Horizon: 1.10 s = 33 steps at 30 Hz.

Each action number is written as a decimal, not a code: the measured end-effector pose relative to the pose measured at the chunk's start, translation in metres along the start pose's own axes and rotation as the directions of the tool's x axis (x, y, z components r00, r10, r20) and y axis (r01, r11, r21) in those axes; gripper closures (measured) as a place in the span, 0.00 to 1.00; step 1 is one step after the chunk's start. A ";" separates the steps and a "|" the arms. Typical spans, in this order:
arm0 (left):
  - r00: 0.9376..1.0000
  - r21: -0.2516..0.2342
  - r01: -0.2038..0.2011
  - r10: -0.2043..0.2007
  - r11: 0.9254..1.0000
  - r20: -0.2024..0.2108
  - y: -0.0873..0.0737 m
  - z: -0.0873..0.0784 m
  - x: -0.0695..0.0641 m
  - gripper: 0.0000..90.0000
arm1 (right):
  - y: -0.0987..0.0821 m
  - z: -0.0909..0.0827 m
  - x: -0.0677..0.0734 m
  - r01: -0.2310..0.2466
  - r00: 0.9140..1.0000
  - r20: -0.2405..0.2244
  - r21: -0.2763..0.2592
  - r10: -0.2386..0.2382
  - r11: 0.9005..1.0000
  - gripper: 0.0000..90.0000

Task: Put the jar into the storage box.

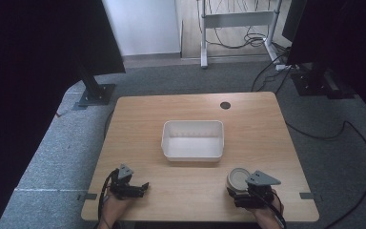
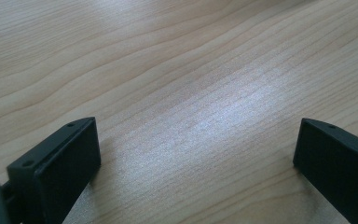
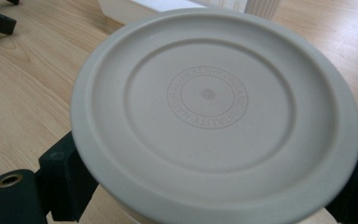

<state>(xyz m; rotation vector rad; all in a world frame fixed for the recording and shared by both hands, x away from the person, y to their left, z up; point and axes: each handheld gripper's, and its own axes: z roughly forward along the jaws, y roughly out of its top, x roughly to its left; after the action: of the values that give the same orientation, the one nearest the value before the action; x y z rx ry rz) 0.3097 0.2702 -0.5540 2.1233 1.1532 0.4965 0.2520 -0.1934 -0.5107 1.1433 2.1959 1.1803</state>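
Wooden table (image 1: 262, 143), near edge: my right gripper (image 3: 205, 205) has its jaws clamped on the round grey lidded plastic container (image 3: 214, 112). Left gripper (image 2: 196, 158) idle, jaws apart. Grasp looks done; placing into the empty white rectangular plastic bin (image 1: 193, 139) remains.

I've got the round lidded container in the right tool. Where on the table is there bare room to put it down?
Bare wood lies left and right of the white rectangular plastic bin, and between the bin and the small dark round hole at the far edge. The near strip between the left tool and the right tool, which flanks the grey round lidded container, is also free. The near corners are crowded.
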 end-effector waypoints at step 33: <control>1.000 0.000 0.000 0.000 1.000 0.000 0.000 0.000 0.000 0.00 | 0.045 0.038 0.005 0.023 0.999 -0.036 -0.026 -0.023 0.999 0.10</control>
<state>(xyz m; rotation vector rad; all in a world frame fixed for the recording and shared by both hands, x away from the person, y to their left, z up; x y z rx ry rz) 0.3097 0.2703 -0.5540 2.1233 1.1533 0.4966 0.2956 -0.1560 -0.4950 1.0917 2.2085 1.2251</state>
